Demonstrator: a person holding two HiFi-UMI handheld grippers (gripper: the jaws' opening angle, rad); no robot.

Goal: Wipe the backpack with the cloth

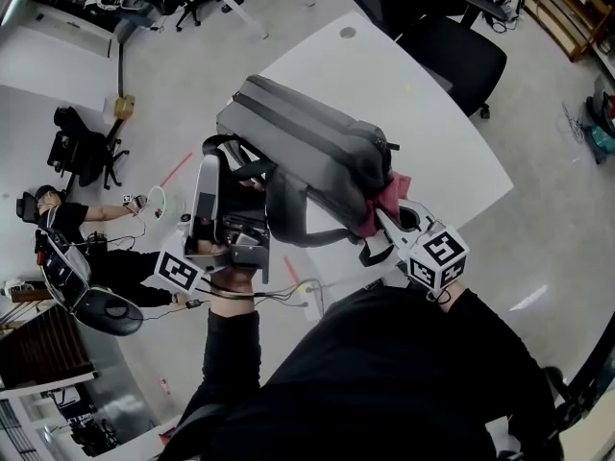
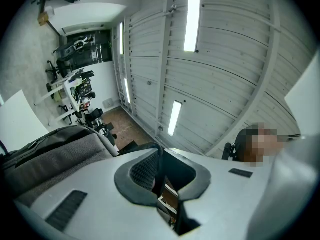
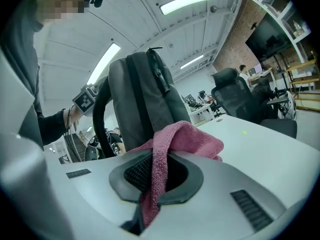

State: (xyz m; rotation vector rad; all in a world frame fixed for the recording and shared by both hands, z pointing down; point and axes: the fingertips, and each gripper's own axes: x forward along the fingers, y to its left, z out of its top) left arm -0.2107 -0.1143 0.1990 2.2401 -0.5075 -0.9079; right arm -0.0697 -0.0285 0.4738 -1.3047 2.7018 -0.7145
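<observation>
**bag held by one thin strap, cloth pressed at its lower end**

the white table (image 1: pixel 452 152) lies under the grey backpack (image 1: pixel 307 152), which is held tilted over it. i cannot tell if the bottom of the backpack touches the table. if the wipe pushes hard from one side, i think the backpack can swing or turn away, because only one point holds it. the pink cloth (image 3: pixel 185 139) is against the lower end of the backpack. the right gripper (image 1: pixel 389 217) is clamped on it, and a loose fold bulges past the jaws, so rubbing may drag the cloth out. the left gripper (image 1: pixel 213 161) is closed tight on a thin black strap (image 2: pixel 159 164), which could slide out under the weight.
</observation>
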